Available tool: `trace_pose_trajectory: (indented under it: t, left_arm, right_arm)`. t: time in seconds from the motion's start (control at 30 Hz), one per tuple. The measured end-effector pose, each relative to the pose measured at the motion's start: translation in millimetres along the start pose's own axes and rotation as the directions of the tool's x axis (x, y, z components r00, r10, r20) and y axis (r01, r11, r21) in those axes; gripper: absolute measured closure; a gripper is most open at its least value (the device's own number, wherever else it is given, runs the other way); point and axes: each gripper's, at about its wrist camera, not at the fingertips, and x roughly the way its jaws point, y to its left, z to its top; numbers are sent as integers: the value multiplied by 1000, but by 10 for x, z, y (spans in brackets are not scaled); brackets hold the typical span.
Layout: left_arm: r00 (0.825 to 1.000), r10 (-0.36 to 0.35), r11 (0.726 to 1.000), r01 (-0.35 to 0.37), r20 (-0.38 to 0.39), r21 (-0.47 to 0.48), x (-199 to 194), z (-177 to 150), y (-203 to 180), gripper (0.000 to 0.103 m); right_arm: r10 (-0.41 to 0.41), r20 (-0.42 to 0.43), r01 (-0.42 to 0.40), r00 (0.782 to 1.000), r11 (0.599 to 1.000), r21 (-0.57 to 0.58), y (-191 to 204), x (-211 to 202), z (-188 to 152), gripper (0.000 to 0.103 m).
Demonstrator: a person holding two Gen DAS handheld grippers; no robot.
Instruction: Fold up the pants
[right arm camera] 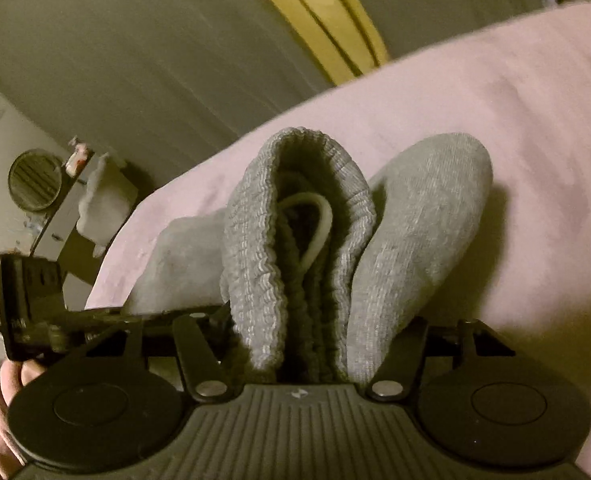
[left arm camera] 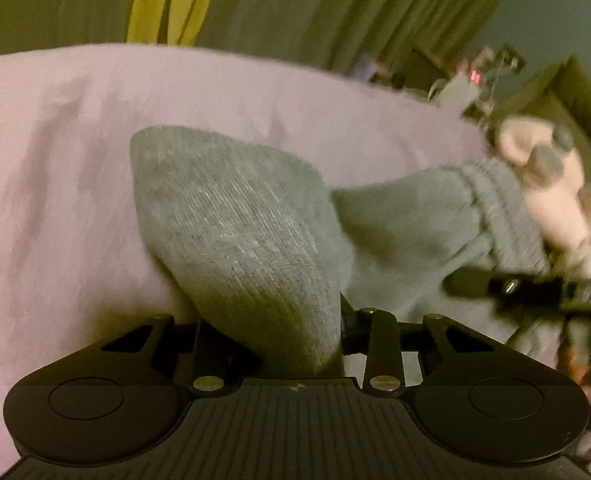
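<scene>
both tools clamped on grey pants above a pink bed

the left tool (left arm camera: 295, 344) has a thick fold of the grey pants (left arm camera: 247, 224) bunched between its fingers, the jaws closed in on the fabric so the fingertips themselves are hidden under the cloth. from there the knit rises in a rounded hump over the pink bed sheet (left arm camera: 55, 184), then runs off to the right toward the ribbed waistband (left arm camera: 507, 216), where a hand (left arm camera: 551, 184) grips the other black device; this part is blurred.

in the right wrist view, the right tool (right arm camera: 315, 360) pinches the gathered waistband (right arm camera: 303, 224), which stands up in a folded loop with a pale drawstring (right arm camera: 315, 232) showing inside it. its jaws are drawn in tight on the cloth. a smoother lobe of the pants (right arm camera: 423, 232) lies just beside the waistband on the right, resting on the bed sheet (right arm camera: 535, 128). the left tool's black body (right arm camera: 31, 304) sits at the left edge, with fingers (right arm camera: 11, 376) below it.

behind the bed hang dull green curtains (left arm camera: 335, 12) with a yellow strip (left arm camera: 167, 0), and a dark shelf unit (right arm camera: 67, 208) stands to the left in the right wrist view.
</scene>
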Motion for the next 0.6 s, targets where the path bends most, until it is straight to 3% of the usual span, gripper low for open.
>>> trace_pose_trajectory:
  t: [0.27, 0.37, 0.43, 0.5, 0.53, 0.6]
  left_arm:
    - [988, 32, 999, -28, 150, -25, -208, 663, 18, 66]
    - [981, 84, 996, -85, 178, 2, -168, 881, 18, 55]
    - [967, 178, 984, -176, 181, -24, -130, 944, 43, 25]
    - [949, 262, 965, -254, 177, -66, -112, 887, 132, 10]
    - [944, 273, 962, -263, 184, -76, -122, 801, 175, 8]
    - [949, 261, 965, -250, 175, -83, -104, 613, 260, 8]
  right_arm:
    - [25, 140, -23, 990, 1000, -17, 142, 30, 678, 44]
    - [-4, 162, 7, 987, 1000, -15, 93, 147, 918, 40]
    - [-123, 150, 126, 981, 992, -9, 30, 237, 1031, 18]
    - [-319, 141, 321, 937, 947, 7, -47, 297, 1056, 14]
    - [-387, 152, 390, 910, 921, 10, -96, 288, 1011, 13]
    - [-410, 162, 417, 897, 909, -9, -161, 241, 900, 13]
